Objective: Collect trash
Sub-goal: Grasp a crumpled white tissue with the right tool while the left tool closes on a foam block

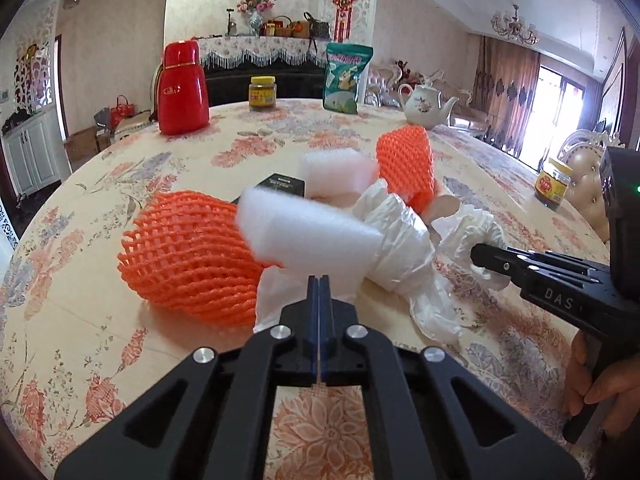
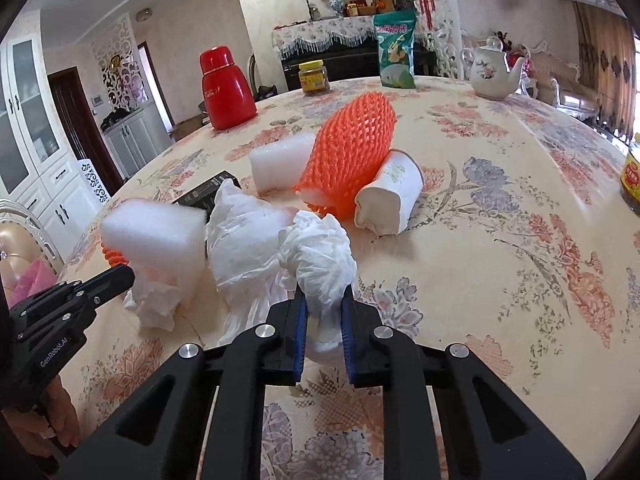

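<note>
Two orange foam fruit nets on the floral tablecloth (image 2: 500,240): one bulging mesh net (image 1: 192,264) lying just left of the left gripper (image 1: 319,280), the other net (image 2: 352,152) propped upright well beyond the right gripper (image 2: 324,308). Two white foam blocks, soft and fuzzy-edged: the nearer block (image 1: 308,228) just ahead of the closed left jaws, tilted over the near net; the farther block (image 2: 280,164) flat on the cloth behind. One crushed white paper cup (image 2: 388,196) lying on its side, touching the far net's right flank. One thin crinkled white plastic bag (image 2: 248,248) slumped between the two grippers. One wad of crumpled white tissue (image 2: 320,256) clamped between the blue ribbed pads (image 2: 301,320) of the right gripper, jaws parted only by the wad's thickness. Left jaws pressed together, blue pads meeting along a thin seam, pinching a white tissue sheet (image 1: 276,300) at the tips as far as visible. One small black box (image 1: 284,184) half hidden behind the near block. Farther beyond both jaws: one glossy red thermos (image 1: 182,88), two yellow-lidded jars, one (image 1: 263,94) at the back and one (image 1: 554,184) far right, one green snack pouch (image 1: 346,78) standing upright, one white porcelain teapot (image 1: 424,106).
</note>
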`<state>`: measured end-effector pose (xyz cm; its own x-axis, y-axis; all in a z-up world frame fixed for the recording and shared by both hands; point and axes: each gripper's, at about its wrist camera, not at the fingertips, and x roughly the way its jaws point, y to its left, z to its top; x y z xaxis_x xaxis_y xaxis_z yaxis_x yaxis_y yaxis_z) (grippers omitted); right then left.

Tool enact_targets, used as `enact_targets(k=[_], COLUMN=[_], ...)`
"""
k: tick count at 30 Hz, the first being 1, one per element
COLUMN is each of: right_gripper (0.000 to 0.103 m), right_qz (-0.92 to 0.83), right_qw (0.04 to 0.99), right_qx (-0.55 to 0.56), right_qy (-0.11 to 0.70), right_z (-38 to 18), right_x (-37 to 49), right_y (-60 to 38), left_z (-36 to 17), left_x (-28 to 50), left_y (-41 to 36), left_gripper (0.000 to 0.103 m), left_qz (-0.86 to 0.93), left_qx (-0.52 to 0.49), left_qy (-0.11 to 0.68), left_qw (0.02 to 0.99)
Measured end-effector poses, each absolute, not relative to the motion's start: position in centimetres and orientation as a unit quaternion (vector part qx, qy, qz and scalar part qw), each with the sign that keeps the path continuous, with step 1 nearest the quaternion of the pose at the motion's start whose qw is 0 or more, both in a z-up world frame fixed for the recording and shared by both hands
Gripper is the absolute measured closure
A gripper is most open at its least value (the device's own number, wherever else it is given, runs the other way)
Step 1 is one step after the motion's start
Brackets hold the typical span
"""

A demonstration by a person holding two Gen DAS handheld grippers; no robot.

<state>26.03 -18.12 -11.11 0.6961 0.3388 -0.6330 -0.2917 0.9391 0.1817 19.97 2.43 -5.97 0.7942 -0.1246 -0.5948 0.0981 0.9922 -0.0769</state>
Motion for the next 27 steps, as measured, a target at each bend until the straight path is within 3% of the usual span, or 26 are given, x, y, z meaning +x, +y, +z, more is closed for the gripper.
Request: enact_targets(k=[6,8,9,10,17,23,27], right_gripper=[0.087,0.086,0.086,0.086,0.086,0.086,0.086], right_qz=[0.168,0.166,0.166,0.166,0.16,0.158,0.161], right_qw=[0.923,0.923,0.923,0.923,0.927,0.929,0.928], right_qx=[0.03,0.038,0.04,0.042,0.029,0.021,0.02], right_qy=[0.345,0.344,0.344,0.344,0.337,0.335,0.334], right_z=[-11.0,-11.0,-11.0,-11.0,-10.7,-10.6,-10.6], right_x=[25.9,25.9,25.9,25.9,25.6,25.3,25.2], right_y=[-18.1,-18.4,-18.5,-18.6,-18.2,-17.9,-17.9], left_z=[-5.5,-5.4,-5.4,-5.4,-6.5,-8.8,-9.2], left_x=[18.9,18.5,18.4,18.3,19.9,22.4,23.0], left_y=[1.9,1.9,2.0,2.2,3.3,3.9,3.8], left_gripper=[0.1,0.081,0.046,0.027,0.029,0.052,0.086], left_qz=[-0.067,-0.052,-0.045,-0.038,-0.008,-0.017,-0.031], left_qx=[0.003,0.005,0.006,0.004,-0.009,-0.028,-0.033], left_qy=[0.3,0.294,0.294,0.293,0.342,0.418,0.427], left_qw=[0.952,0.954,0.955,0.955,0.94,0.908,0.903])
